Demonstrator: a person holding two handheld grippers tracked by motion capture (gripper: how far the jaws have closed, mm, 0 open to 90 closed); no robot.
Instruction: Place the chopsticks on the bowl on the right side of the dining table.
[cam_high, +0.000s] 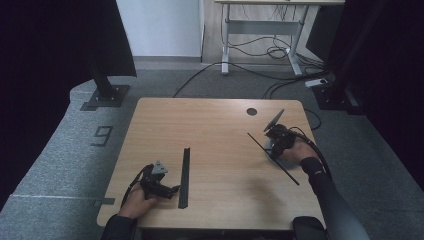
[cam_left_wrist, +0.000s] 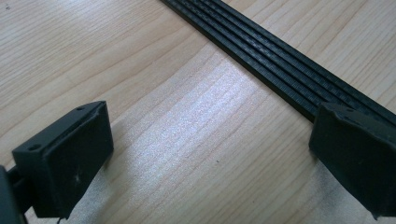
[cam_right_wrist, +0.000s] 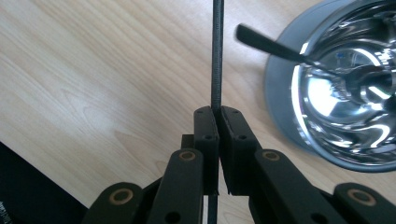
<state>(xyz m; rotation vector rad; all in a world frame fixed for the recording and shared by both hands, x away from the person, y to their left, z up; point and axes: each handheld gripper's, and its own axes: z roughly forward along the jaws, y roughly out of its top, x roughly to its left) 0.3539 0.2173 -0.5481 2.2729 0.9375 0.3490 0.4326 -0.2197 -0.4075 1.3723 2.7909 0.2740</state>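
The right gripper (cam_right_wrist: 215, 116) has its jaws clamped on a thin black rod (cam_right_wrist: 217, 51), held above the table's (cam_high: 215, 125) right edge. The left gripper (cam_left_wrist: 205, 154), jaws wide apart and holding nothing, rests near the front left corner just beside a flat ribbed black strip (cam_left_wrist: 280, 60). The wooden table stands on grey carpet (cam_high: 65, 160), cables (cam_high: 260, 50) trailing behind. The right gripper view reveals a shiny metal bowl (cam_right_wrist: 345, 93); the high view shows the strip (cam_high: 184, 177) whole.
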